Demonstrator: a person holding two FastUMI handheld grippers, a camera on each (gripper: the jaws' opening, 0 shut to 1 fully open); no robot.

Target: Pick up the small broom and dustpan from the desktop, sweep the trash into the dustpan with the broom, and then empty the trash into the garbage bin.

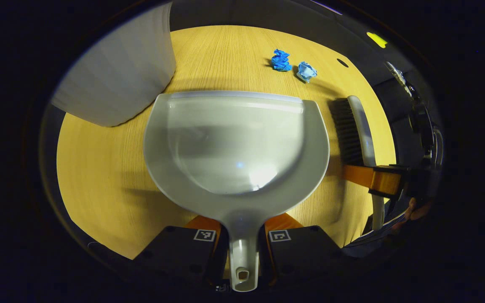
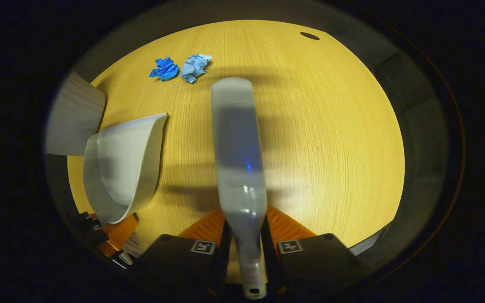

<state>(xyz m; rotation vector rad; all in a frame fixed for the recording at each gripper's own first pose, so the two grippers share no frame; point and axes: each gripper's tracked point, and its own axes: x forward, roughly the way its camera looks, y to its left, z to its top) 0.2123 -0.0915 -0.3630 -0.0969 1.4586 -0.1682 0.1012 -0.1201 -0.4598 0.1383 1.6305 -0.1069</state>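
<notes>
Holding the dustpan point(image 1: 236, 143) by its handle, your left gripper point(image 1: 242, 242) has both fingers pressed against the narrow stem at the bottom of the left gripper view, with the pan's wide mouth pointing away from you over the wooden desktop point(image 1: 103, 176). Your right gripper point(image 2: 244, 248) is clenched on the broom point(image 2: 238, 155) the same way, its fingers squeezing the handle from both sides while the back of the brush head stretches forward above the table in the right gripper view. From the left gripper view you can see that broom off to the right of the dustpan, bristles dark and facing the pan, apart from it. Two crumpled blue paper scraps point(image 1: 281, 60) point(image 1: 306, 71) lie side by side on the desktop beyond the dustpan's front lip and well clear of it; in the right gripper view they sit ahead and to the left of the broom's tip. A pale ribbed garbage bin point(image 1: 120, 71) stands at the table's far left, just beside the dustpan's rim.
</notes>
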